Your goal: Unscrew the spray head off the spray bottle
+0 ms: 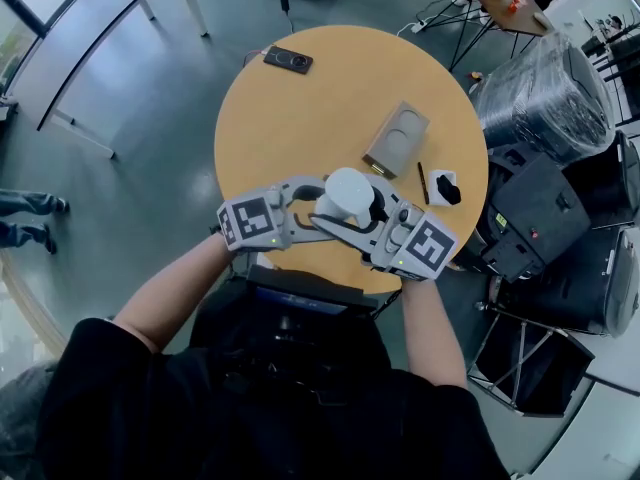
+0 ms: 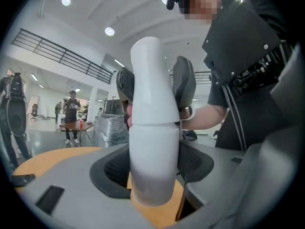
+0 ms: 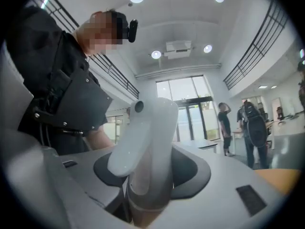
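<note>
Left gripper view: my left fingers (image 2: 110, 170) clamp the body of the white spray bottle (image 2: 151, 142) over the bench (image 1: 300, 118) near edge, and my right fingers (image 3: 191, 171) pinch its spray head (image 3: 145, 128). If that smooth body slips while I twist, nothing unscrews, or the bottle drops.

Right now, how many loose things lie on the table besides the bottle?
4: black slab, far edge; grey flat case, mid-table; thin black pen and white-and-black block, right. Others may be hidden.
</note>
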`<state>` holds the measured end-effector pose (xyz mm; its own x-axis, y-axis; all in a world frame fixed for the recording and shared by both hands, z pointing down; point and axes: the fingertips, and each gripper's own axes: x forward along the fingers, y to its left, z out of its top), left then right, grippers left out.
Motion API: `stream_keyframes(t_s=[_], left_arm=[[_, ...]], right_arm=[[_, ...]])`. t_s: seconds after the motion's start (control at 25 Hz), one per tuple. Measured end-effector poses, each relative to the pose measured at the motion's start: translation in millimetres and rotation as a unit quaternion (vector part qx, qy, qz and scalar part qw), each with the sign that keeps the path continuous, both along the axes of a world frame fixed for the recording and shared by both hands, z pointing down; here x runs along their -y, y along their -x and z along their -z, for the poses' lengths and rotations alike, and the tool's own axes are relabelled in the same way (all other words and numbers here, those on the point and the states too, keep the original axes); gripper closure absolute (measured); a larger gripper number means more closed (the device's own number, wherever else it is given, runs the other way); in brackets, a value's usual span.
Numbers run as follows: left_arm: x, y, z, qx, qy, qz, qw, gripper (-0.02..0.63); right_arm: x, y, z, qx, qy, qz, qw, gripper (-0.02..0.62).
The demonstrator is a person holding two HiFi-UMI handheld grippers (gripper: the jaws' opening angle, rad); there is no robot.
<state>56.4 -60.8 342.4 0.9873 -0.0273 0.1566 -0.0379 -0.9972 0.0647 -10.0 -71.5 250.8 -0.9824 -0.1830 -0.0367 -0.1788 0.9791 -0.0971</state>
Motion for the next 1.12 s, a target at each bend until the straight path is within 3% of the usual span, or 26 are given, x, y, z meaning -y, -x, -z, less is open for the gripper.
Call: stream_keyframes(t_s=[0.16, 0.28, 0.36, 0.48, 0.68, 0.88, 1.12], left_arm=[[-25, 1, 6, 0.004, 0.004, -0.065, 0.9979, 0.302], [-23, 0, 7, -0.001, 0.007, -0.057, 0.9983, 0.301], [-15, 2, 8, -0.005, 0.008, -0.035, 0.9993, 0.301], [-4, 3, 6, -0.005, -0.004, -0.004, 1.0000, 0.301], [14, 4, 2, -0.004, -0.014, 0.062, 0.9980, 0.301], [38, 3, -3, 0.000, -0.010, 0.146, 0.9892, 0.301], [60, 4, -6, 0.015, -0.027, 0.236, 0.9712, 0.301]], right_arm=[[-27, 0, 6, 0.012, 0.007, 0.085, 0.996, 0.367], [-25, 0, 7, 0.009, -0.009, 0.085, 0.996, 0.357], [-11, 0, 10, 0.017, -0.021, 0.046, 0.999, 0.337], [10, -4, 7, 0.009, -0.019, -0.009, 1.000, 0.235], [26, -14, -1, 0.011, 0.003, -0.071, 0.997, 0.173], [41, -23, -9, 0.009, 0.014, -0.148, 0.989, 0.170], [59, -26, -11, 0.015, 0.024, -0.273, 0.962, 0.219]])
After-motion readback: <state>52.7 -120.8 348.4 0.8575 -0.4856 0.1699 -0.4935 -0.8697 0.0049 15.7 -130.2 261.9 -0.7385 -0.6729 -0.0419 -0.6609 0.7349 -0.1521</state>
